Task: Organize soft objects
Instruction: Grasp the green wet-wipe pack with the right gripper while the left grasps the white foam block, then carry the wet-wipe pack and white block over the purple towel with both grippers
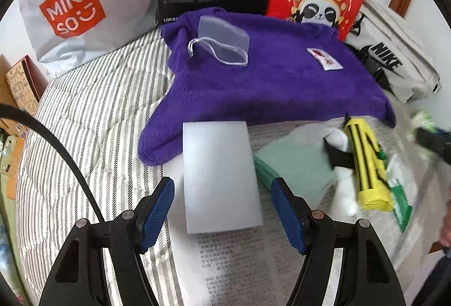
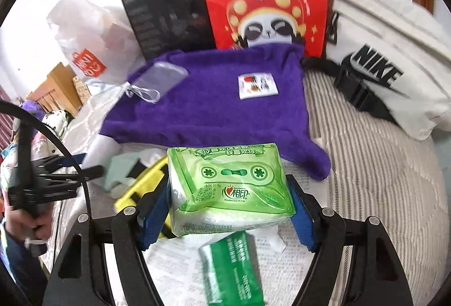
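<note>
One green tissue pack (image 2: 229, 187) sits clamped between the blue fingers of the right gripper (image 2: 229, 210), lifted over a printed sheet (image 2: 174, 266) near the purple towel (image 2: 208, 105). The left gripper (image 1: 222, 210) hangs open over a white sponge (image 1: 220, 173).

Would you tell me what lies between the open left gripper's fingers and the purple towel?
In the left wrist view, a white rectangular sponge lies between the left gripper and the purple towel, its far end overlapping the towel's near edge.
</note>
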`<state>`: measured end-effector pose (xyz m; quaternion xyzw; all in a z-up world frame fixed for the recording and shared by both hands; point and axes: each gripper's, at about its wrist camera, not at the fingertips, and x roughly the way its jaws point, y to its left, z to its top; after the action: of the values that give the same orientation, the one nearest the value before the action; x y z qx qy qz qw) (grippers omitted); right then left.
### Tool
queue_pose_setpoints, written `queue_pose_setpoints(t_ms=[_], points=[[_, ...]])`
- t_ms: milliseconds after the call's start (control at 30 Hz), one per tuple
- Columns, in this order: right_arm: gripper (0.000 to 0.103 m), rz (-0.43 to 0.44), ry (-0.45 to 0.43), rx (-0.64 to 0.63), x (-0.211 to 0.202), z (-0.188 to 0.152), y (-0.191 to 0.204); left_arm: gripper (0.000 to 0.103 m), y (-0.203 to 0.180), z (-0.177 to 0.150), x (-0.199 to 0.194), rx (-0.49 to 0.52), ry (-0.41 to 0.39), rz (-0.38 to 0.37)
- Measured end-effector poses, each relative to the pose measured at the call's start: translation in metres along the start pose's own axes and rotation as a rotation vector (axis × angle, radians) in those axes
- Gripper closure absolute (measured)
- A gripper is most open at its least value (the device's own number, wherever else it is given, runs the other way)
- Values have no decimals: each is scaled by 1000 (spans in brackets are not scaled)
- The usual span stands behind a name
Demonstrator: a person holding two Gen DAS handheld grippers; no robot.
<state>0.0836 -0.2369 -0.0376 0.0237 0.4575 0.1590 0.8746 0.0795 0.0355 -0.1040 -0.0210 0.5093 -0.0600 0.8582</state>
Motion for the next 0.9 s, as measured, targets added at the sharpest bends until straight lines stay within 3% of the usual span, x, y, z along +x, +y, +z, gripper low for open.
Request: queue_pose_setpoints(t_ms=[167,267,567,900], points=[[28,-13,-31,-8,-25,-6,2,35,-4,-1,12,10,-10,53],[28,-14,-41,7,-36,-11,-2,55,-6,-2,21,5,-15,105],[28,-15,-31,53,-40,-25,-14,55,-11,-9,17,2,-80,86],[28,-15,-5,76,-30,-29,-19,55,-16,-17,17,18,-144,113]])
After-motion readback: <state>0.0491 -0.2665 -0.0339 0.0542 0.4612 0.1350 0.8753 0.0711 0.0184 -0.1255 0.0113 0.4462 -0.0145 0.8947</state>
